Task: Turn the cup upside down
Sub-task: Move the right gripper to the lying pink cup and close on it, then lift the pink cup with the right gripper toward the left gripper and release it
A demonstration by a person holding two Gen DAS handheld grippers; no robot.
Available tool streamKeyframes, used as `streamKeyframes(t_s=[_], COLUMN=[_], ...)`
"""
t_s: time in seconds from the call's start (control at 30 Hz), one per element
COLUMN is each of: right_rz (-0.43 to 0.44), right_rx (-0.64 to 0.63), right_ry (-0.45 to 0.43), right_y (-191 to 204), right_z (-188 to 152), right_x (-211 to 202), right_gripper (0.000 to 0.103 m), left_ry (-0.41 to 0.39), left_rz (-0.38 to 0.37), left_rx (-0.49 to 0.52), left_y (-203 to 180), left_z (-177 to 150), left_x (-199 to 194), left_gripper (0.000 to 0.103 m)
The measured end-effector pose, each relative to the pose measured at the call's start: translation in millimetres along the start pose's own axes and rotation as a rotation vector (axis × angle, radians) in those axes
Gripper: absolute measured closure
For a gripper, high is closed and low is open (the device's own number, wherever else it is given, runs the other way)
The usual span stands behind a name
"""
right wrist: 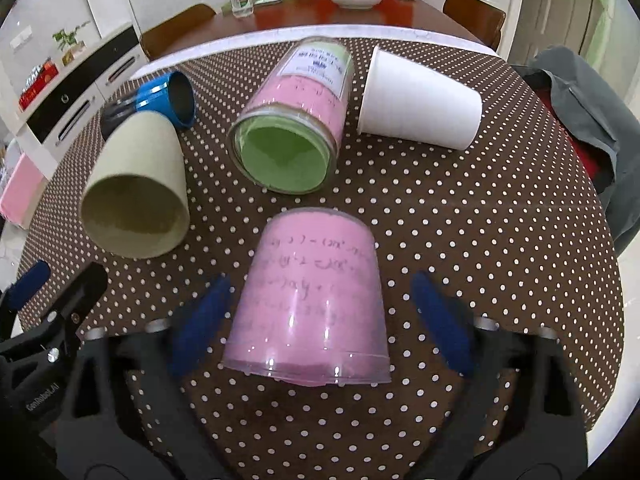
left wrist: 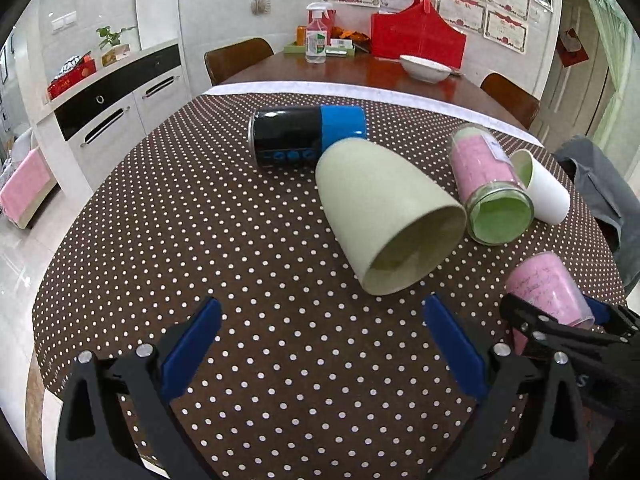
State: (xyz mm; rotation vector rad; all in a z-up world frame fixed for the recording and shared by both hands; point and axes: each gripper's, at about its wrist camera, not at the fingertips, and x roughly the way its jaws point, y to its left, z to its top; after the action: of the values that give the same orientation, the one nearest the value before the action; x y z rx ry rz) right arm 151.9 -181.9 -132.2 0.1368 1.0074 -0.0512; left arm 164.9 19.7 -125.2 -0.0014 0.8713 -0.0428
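Five cups are sitting on the polka-dot tablecloth (right wrist: 460, 240), and the one that matters right now is the see-through pink cup (right wrist: 312, 296). It's sitting dead centre in front of the right gripper (right wrist: 318, 280), wide rim pointing back at the gripper and narrow base pointing away, so its long axis is running pretty much straight along the fingers. The blue pads are flanking it on both sides with a visible gap to the walls, so that claw is spread and not squeezing anything yet. Honestly I can't tell whether the cup is lying on its side or already tipping mouth-down.

The left gripper (left wrist: 322, 302) is hovering off to the side, jaws wide apart and holding nothing. The beige cup (left wrist: 384, 208) is lying just ahead of it, mouth towards it. From that side the pink cup (left wrist: 548, 292) is showing well off to the right, so the right hand is clearly the nearer one.

I'm guessing the next bit is closing on the walls and rolling the wrist. The glass jar (right wrist: 292, 120) and the white cup (right wrist: 416, 100) are lying just beyond, so there's not loads of room forward.
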Motion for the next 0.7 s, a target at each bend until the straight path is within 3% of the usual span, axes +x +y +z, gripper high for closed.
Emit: streamKeyframes(t_s=[0.03,0.3,0.7], right_rz=[0.011,0.037,0.092], right_rx=[0.002,0.012,-0.036], right_ry=[0.015,-0.005,-0.071], right_y=[1,0,33], right_z=[0,-2,-13], right_x=[3,-7,-41], right_gripper=[0.04,0.041,0.041], left_ry=[0.004,-0.001,-0.059], left_rz=[0.002,0.008,0.036], left_rx=[0.0,-0.002,-0.038], left_y=[0,4,32], left_z=[0,-2,-17], left_x=[1,0,-35], left_gripper=[0.004,0.004,0.004])
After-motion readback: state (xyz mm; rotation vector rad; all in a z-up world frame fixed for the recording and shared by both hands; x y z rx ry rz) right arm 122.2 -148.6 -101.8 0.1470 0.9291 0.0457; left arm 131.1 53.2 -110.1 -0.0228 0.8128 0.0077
